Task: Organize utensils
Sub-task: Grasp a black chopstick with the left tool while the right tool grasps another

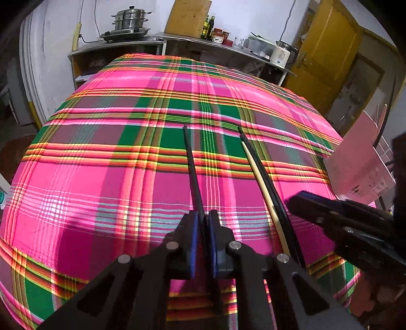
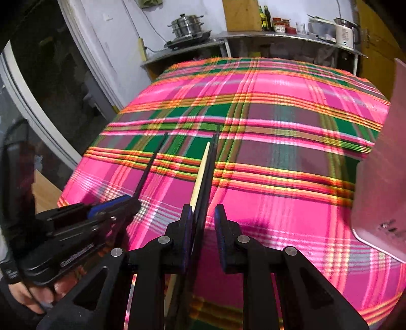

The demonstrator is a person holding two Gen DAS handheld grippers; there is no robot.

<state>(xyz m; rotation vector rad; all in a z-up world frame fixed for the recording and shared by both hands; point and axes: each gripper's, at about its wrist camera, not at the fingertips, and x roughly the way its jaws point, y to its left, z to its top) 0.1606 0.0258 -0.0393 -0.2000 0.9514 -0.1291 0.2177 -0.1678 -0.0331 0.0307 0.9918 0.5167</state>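
In the left wrist view my left gripper [image 1: 204, 215] is shut on a thin black chopstick [image 1: 191, 167] that points forward over the plaid tablecloth [image 1: 101, 152]. To its right a cream chopstick [image 1: 258, 177] and a black one [image 1: 266, 172] lie side by side, with my right gripper [image 1: 299, 203] just beside them. In the right wrist view my right gripper [image 2: 203, 207] straddles this pair. The cream chopstick [image 2: 200, 172] and black chopstick [image 2: 212, 165] run close along the left finger, with a gap to the right pad. The left gripper [image 2: 114, 210] and its chopstick show at the left.
A pink utensil holder [image 1: 360, 157] [image 2: 380, 165] stands at the table's right edge. Behind the table a steel counter carries a steamer pot [image 1: 129, 19], bottles and a white kettle [image 1: 281, 53]. A yellow door [image 1: 330, 50] is at the back right. A hand [image 2: 25, 297] grips the left tool.
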